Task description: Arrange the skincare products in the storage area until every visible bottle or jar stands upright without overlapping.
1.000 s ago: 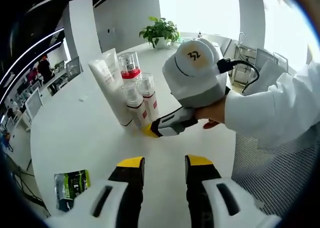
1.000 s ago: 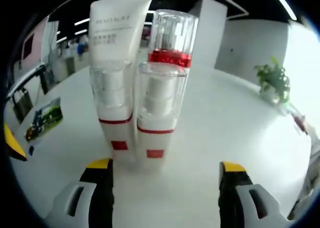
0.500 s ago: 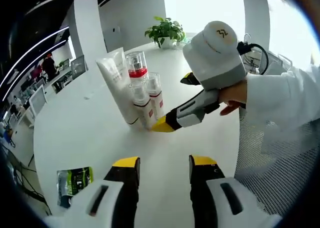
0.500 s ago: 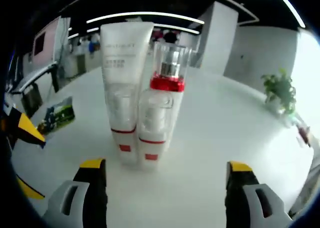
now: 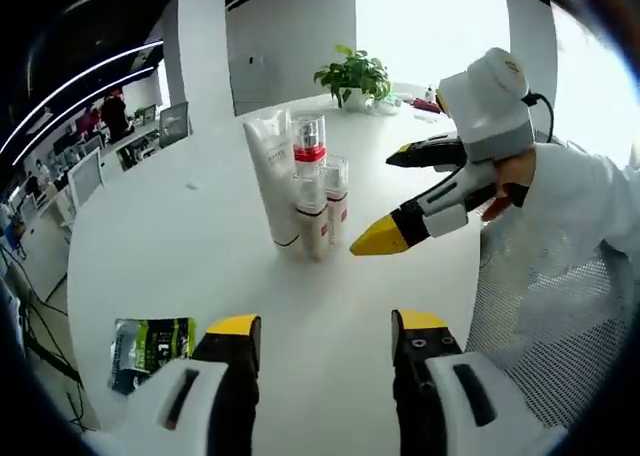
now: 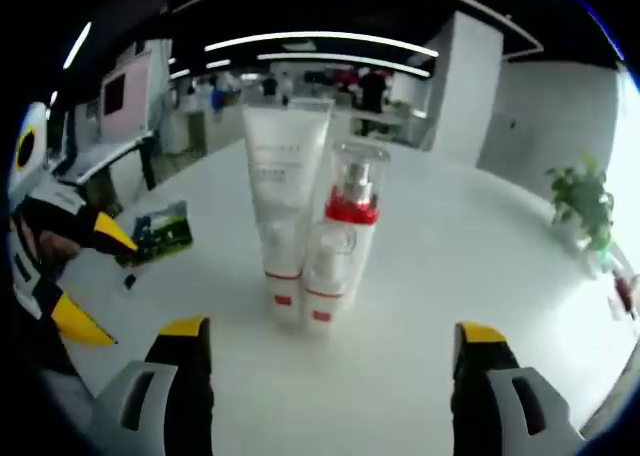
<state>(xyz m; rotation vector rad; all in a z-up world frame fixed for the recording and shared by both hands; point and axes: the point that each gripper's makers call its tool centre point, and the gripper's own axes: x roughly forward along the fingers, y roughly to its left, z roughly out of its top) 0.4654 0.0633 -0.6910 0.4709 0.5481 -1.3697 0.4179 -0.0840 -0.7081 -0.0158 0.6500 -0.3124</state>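
Beyond the clustered bottles (image 6: 310,241), right hand-held gripper (image 5: 400,198) farther back.

Both views look across the white tabletop (image 5: 180,246) at the upright bottle cluster (image 5: 305,191) (shared, from roughly opposite sides), right gripper view nearer.

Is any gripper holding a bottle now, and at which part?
Nothing is held. The left gripper and the right gripper are both open with empty jaws, apart from the upright bottles and the tube.

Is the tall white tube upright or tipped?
Upright: the white tube stands cap-down on the table, behind the small pump bottles; both claws are open, clear.
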